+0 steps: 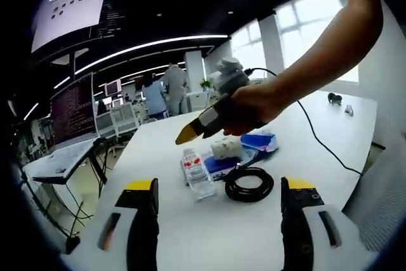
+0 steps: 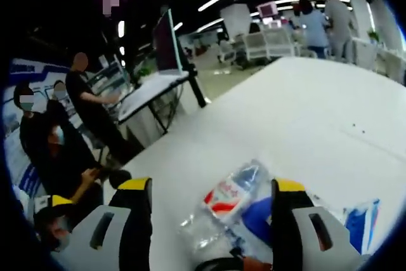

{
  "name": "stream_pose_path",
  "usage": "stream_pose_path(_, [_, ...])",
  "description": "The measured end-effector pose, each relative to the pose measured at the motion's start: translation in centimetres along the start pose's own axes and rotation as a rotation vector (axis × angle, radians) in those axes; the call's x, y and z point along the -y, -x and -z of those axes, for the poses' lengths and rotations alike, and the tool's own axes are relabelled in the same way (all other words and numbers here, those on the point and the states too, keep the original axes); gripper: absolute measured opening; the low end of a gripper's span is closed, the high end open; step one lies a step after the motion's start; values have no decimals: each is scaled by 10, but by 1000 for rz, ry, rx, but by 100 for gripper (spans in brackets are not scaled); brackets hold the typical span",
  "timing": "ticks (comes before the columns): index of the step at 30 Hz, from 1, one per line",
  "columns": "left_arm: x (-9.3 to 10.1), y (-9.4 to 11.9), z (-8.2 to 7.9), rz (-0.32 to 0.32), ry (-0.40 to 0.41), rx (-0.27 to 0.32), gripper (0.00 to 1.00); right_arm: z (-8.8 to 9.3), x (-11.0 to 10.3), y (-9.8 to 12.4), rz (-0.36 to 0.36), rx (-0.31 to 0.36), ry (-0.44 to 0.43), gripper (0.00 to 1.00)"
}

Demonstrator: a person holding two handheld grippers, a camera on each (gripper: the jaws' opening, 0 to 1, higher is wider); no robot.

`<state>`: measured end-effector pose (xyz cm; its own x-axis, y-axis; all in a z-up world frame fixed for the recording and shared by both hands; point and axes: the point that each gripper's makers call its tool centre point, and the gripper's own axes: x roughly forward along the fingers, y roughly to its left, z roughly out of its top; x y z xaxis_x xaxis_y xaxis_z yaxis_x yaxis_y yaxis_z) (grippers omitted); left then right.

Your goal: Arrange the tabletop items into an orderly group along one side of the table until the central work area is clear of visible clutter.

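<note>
White tabletop (image 1: 190,233) carries a small cluster of things at about 12 o'clock from the left gripper (image 1: 219,198), whose jaws stand wide apart and hold nothing: a clear plastic bottle (image 1: 196,172) lying down, a black coiled cable (image 1: 249,184) just beside it at its 3 o'clock, and a blue packet (image 1: 260,141) behind. Above them a hand (image 1: 254,109) holds the right gripper (image 1: 190,132); I cannot tell how its jaws stand there. In the right gripper view its jaws (image 2: 212,204) are spread, empty, with the bottle (image 2: 231,198) between them.
</note>
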<state>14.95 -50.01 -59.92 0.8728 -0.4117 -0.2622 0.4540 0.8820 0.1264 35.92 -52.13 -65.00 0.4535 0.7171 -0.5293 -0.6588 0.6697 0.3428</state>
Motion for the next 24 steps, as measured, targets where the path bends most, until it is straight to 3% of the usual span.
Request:
stream_pose_path(9, [-4, -1, 2, -6, 7, -1, 77, 8, 13, -31, 46, -68, -60, 66])
stream_pose_path(17, [-3, -2, 4, -6, -9, -11, 78, 10, 29, -41, 85, -116, -97, 63])
stream_pose_path(21, [-3, -2, 4, -10, -7, -11, 78, 15, 34, -47, 73, -168, -160, 54])
stream_pose_path(24, [-4, -2, 6, -15, 2, -21, 78, 12, 41, -52, 91, -174, -153, 54])
